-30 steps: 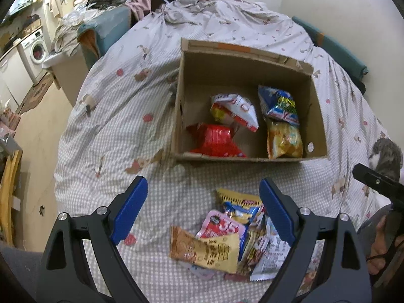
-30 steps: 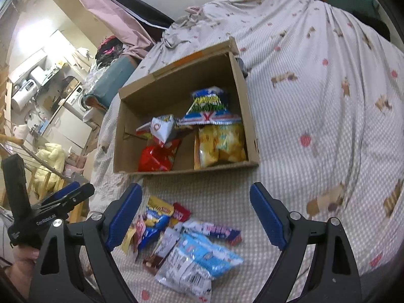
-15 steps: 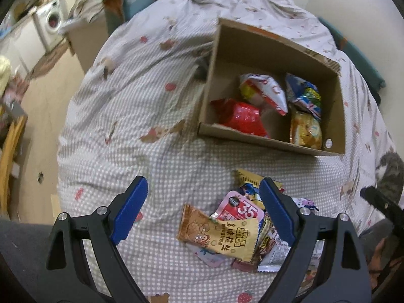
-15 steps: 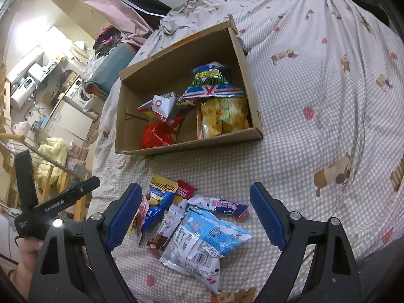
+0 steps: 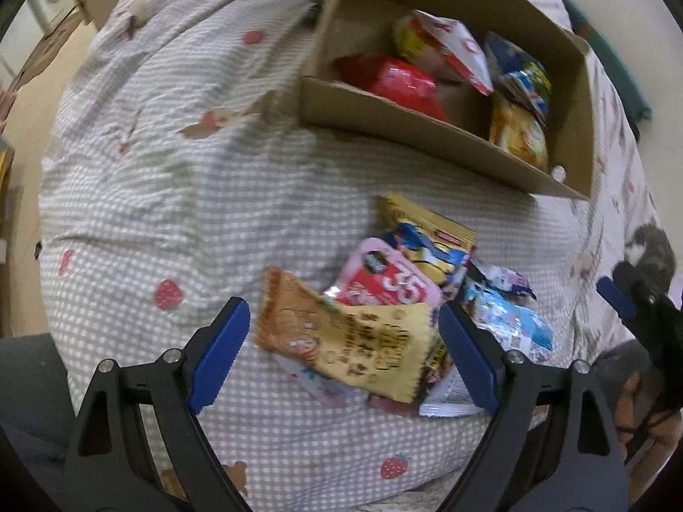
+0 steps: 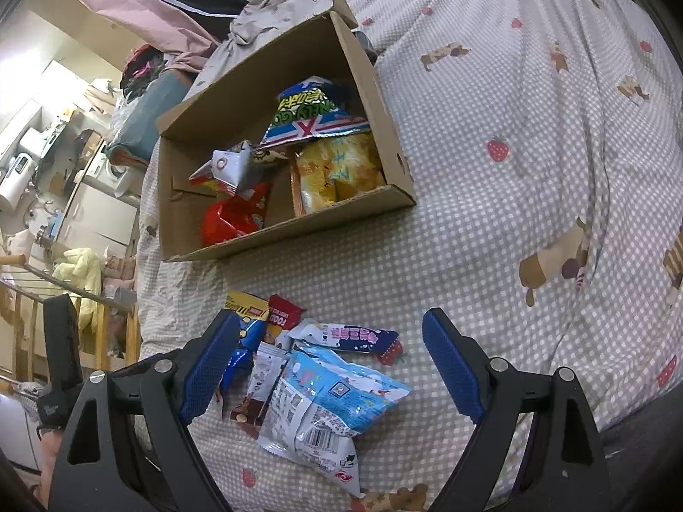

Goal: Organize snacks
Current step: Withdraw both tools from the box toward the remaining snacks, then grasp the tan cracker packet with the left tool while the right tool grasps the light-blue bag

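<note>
A pile of snack packets lies on the checked bedspread. In the left wrist view my open left gripper (image 5: 343, 350) hangs just above a tan biscuit packet (image 5: 348, 333), with a pink packet (image 5: 384, 281) and a yellow-blue packet (image 5: 431, 237) behind it. In the right wrist view my open right gripper (image 6: 331, 367) hovers over a light blue packet (image 6: 341, 388) and a white-and-blue bar packet (image 6: 350, 337). The cardboard box (image 5: 427, 132), also in the right wrist view (image 6: 299, 230), holds a red bag (image 6: 232, 217), a yellow bag (image 6: 337, 170) and a blue bag (image 6: 311, 115).
The bedspread (image 6: 533, 149) stretches wide to the right of the box. The bed's left edge drops to the floor (image 5: 25, 98). A cluttered laundry area with a washing machine (image 6: 115, 179) lies beyond. The right gripper's tip (image 5: 614, 298) shows at the left wrist view's right edge.
Both grippers have come down and forward toward the snack pile, so the packets look larger. The left gripper now sits right over the tan packet. Both stay open.
</note>
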